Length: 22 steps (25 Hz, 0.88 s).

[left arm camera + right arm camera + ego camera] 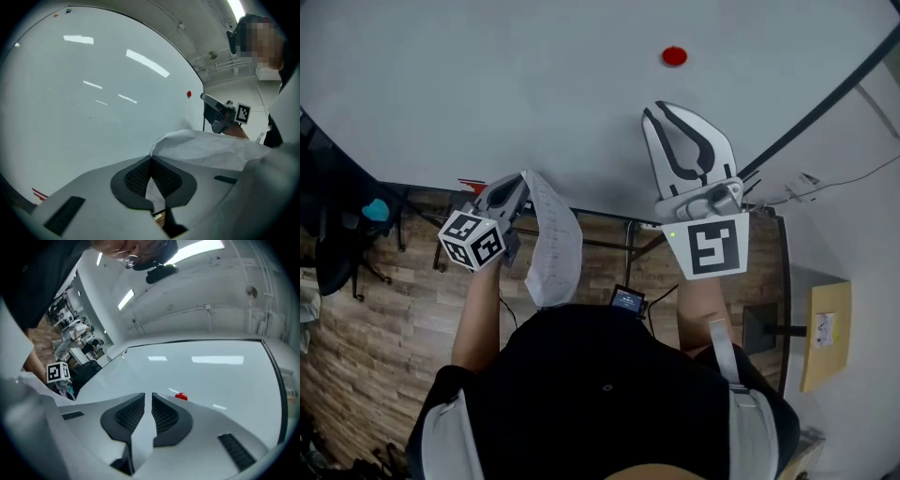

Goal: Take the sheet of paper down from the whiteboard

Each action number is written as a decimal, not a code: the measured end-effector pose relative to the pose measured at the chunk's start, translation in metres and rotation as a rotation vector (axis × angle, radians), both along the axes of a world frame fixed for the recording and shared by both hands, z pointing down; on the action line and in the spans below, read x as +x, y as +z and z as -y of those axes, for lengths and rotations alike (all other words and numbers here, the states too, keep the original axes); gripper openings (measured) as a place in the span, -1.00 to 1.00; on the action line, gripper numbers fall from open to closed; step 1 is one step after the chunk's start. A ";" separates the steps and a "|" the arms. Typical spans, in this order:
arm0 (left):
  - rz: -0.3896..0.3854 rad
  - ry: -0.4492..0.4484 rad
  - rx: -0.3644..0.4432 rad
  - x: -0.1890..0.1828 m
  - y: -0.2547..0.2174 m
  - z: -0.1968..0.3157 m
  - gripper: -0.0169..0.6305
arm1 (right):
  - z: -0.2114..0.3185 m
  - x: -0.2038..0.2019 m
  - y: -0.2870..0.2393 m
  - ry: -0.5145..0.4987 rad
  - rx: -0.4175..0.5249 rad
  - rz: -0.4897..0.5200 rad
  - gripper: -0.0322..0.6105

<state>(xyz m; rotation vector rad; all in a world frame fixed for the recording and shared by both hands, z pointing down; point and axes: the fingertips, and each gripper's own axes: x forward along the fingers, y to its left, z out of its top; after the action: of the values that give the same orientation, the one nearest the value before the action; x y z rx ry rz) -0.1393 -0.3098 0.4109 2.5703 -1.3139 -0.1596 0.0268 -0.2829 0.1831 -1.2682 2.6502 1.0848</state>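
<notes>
Sheet of paper point(553, 248) hangs clear of the whiteboard point(487, 75), clamped by its top edge in the left gripper point(520, 181). Right gripper point(661, 109) is empty, its jaws a slit apart. A red magnet point(674, 56) sits on the board, so removal looks done

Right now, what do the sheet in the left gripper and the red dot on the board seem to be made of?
Sheet: thin matte white paper; it creases and droops. Red disc: probably a plastic magnet, since it sits flat on the whiteboard, but it is too small to be sure.
</notes>
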 end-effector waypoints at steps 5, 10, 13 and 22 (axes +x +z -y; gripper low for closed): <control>0.030 -0.030 -0.028 -0.027 0.019 -0.023 -0.91 | -0.015 -0.022 0.076 -0.089 -0.182 0.003 -0.72; 0.020 -0.071 -0.056 -0.040 0.042 -0.024 -0.91 | -0.006 -0.012 0.160 -0.094 -0.316 -0.097 -0.72; -0.002 -0.059 -0.052 -0.038 0.050 -0.030 -0.91 | -0.004 0.000 0.216 -0.069 -0.438 -0.150 -0.73; 0.015 0.043 -0.004 -0.007 0.059 -0.071 -0.91 | -0.026 0.023 0.333 -0.075 -0.718 -0.151 -0.76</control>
<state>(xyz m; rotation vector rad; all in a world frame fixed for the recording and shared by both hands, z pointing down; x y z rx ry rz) -0.1466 -0.2385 0.4702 2.5998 -1.2614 -0.1295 0.0495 -0.2573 0.5161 -1.1566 3.3167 0.1991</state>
